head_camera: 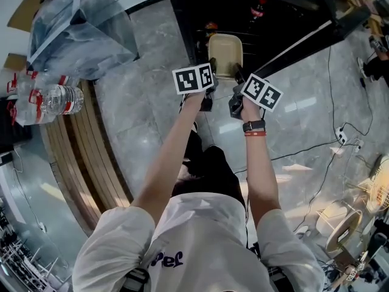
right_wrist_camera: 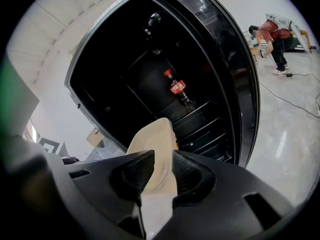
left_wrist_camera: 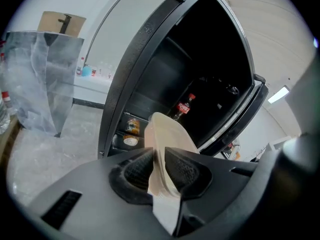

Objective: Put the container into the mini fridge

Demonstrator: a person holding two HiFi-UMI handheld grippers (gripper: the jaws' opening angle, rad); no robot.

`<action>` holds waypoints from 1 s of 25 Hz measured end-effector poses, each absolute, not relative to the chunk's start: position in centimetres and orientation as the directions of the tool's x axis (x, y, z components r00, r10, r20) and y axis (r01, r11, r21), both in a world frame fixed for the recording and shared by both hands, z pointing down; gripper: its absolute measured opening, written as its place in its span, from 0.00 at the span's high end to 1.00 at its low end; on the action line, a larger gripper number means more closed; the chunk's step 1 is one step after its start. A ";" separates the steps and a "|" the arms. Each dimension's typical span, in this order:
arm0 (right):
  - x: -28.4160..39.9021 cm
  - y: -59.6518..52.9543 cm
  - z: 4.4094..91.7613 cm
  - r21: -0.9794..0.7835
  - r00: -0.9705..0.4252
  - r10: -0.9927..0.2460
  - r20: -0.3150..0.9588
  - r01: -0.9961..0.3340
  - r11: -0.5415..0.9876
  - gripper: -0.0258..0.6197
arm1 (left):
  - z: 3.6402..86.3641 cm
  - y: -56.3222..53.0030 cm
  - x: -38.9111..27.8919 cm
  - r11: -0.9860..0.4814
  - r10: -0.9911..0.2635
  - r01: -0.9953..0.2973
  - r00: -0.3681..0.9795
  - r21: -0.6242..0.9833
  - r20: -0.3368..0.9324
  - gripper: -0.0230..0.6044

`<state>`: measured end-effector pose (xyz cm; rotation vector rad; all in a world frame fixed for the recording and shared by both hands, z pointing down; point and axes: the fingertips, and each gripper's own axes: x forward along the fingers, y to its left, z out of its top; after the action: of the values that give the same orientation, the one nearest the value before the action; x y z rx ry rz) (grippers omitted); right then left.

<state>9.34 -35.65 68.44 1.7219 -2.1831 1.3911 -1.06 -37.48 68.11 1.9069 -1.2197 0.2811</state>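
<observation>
Container (head_camera: 225,53), beige and shallow, is clamped at its near rim from both sides: the left hand-held gripper (left_wrist_camera: 159,166) and the right hand-held gripper (right_wrist_camera: 161,170) each have their pads closed on that rim. It is held above the floor (head_camera: 140,102), at the open front of the mini fridge (right_wrist_camera: 150,69). Deeper inside, a red-labelled bottle (right_wrist_camera: 176,88) sits on a shelf.

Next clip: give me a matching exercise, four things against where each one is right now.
1 container
2 cola bottle
3 water bottles
4 watch

A on the right wrist
B at the head view's left edge
C inside the mini fridge
D between the jaws of left gripper and right gripper

Pairs: 1-D, 2-C, 3-B, 4-A
</observation>
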 end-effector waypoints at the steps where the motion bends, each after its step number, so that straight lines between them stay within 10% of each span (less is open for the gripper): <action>1: 9.4 -36.0 68.3 -0.608 -0.383 -0.768 0.514 -0.794 -0.012 0.79 | 68.0 -37.9 -1.0 -0.183 -0.648 -0.833 0.501 0.522 0.574 0.84; 25: 11.9 -48.0 67.9 -0.565 -0.381 -0.815 0.437 -0.821 0.080 0.79 | 68.0 -49.7 1.6 -0.200 -0.743 -0.890 0.410 0.409 0.529 0.82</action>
<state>11.87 -48.03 67.87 1.7436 -2.3027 1.2152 1.60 -49.65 68.00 1.9956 -1.3844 0.2811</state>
